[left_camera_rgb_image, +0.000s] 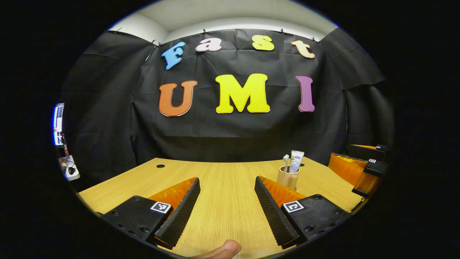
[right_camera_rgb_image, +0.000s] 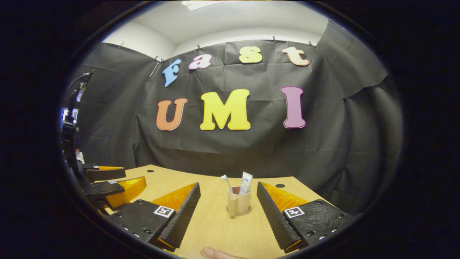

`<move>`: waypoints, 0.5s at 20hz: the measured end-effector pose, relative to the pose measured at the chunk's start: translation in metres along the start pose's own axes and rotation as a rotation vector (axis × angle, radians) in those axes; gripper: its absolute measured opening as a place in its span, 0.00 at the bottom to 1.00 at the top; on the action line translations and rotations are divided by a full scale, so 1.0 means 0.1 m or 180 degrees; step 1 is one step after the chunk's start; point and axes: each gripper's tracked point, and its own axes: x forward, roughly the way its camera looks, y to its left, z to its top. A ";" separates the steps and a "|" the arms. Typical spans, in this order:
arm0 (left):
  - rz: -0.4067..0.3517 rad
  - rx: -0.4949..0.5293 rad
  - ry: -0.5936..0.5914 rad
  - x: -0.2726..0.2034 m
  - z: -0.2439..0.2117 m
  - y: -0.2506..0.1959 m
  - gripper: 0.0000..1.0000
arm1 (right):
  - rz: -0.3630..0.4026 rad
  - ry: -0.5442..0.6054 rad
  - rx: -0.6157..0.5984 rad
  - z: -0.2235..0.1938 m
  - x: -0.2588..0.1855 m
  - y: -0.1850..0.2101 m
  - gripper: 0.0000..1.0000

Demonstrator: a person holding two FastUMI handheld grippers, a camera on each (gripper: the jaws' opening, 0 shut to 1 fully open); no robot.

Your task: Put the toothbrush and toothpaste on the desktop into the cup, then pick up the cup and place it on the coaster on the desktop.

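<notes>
A tan cup stands upright on a round coaster on the wooden desktop. A toothbrush and a toothpaste tube stick up out of it. My right gripper is open, its fingers spread on either side of the cup and a little short of it, touching nothing. In the left gripper view the cup with toothbrush and toothpaste stands ahead to the right. My left gripper is open over bare desktop.
The right gripper shows at the right edge of the left gripper view; the left gripper shows at the left of the right gripper view. Round cable holes sit near the desk's far edge. A fingertip shows at the bottom.
</notes>
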 end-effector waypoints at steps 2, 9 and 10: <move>-0.0018 0.0001 -0.0012 0.00 0.00 0.00 0.97 | 0.0002 0.0004 -0.0009 -0.02 0.01 0.00 0.95; -0.0025 0.0040 -0.0025 -0.01 0.01 0.01 0.97 | -0.0045 0.0064 -0.0009 -0.07 0.07 -0.05 0.95; -0.0027 0.0027 -0.0013 -0.01 -0.01 0.01 0.97 | -0.0044 0.0064 -0.0008 -0.07 0.07 -0.05 0.95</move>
